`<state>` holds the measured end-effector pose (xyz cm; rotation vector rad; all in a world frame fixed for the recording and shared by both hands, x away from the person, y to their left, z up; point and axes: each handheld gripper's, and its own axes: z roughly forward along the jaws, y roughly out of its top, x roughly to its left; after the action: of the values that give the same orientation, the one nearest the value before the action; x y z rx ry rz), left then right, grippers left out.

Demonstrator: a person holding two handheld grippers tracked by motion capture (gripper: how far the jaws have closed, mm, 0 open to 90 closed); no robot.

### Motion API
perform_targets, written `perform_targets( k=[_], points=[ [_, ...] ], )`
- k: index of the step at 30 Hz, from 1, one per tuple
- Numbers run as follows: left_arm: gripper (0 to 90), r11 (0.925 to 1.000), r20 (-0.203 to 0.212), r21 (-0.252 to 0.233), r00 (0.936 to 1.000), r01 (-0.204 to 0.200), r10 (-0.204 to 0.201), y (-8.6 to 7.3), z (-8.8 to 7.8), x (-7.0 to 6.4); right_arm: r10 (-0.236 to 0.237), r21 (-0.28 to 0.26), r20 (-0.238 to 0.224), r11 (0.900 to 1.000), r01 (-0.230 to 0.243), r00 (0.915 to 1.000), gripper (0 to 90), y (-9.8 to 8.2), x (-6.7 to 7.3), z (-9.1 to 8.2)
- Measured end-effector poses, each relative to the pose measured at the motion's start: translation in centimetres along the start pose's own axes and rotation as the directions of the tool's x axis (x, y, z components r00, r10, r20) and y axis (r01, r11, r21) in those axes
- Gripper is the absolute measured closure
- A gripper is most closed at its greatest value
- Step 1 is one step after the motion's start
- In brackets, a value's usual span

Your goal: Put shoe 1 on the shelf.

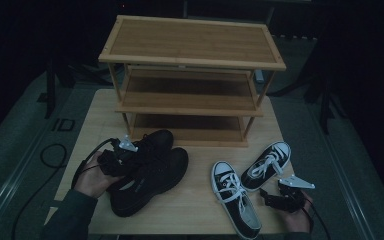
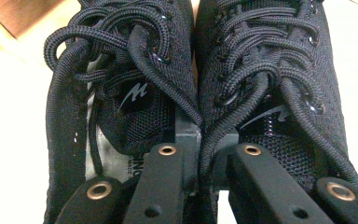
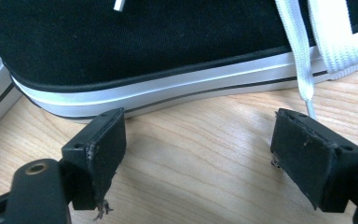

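Note:
A pair of black lace-up shoes lies side by side at the table's left front. My left gripper reaches into them from the heel end, one jaw inside each shoe. In the left gripper view the gripper is shut on the two inner walls of the black shoes, pressed together. Two black-and-white sneakers lie at the right front, one near the edge and one behind it. My right gripper rests open beside the near sneaker, with only bare table between the jaws of the gripper.
A three-shelf wooden shoe rack stands at the back of the wooden table, its shelves bare. A black cable trails off the table's left side. The surroundings are dark.

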<state>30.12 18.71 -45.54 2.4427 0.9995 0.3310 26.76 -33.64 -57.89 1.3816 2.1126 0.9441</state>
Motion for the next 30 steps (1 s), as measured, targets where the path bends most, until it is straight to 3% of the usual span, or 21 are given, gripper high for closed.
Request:
perform_targets(
  k=[30],
  points=[
    [86.0, 0.9947, -0.059, -0.041, 0.9936, 0.094, -0.097, 3.2, 1.1, 0.2, 0.000, 0.000, 0.000, 1.000, 0.000, 1.0000, 17.8, 0.0, 0.0, 0.0]
  ],
)
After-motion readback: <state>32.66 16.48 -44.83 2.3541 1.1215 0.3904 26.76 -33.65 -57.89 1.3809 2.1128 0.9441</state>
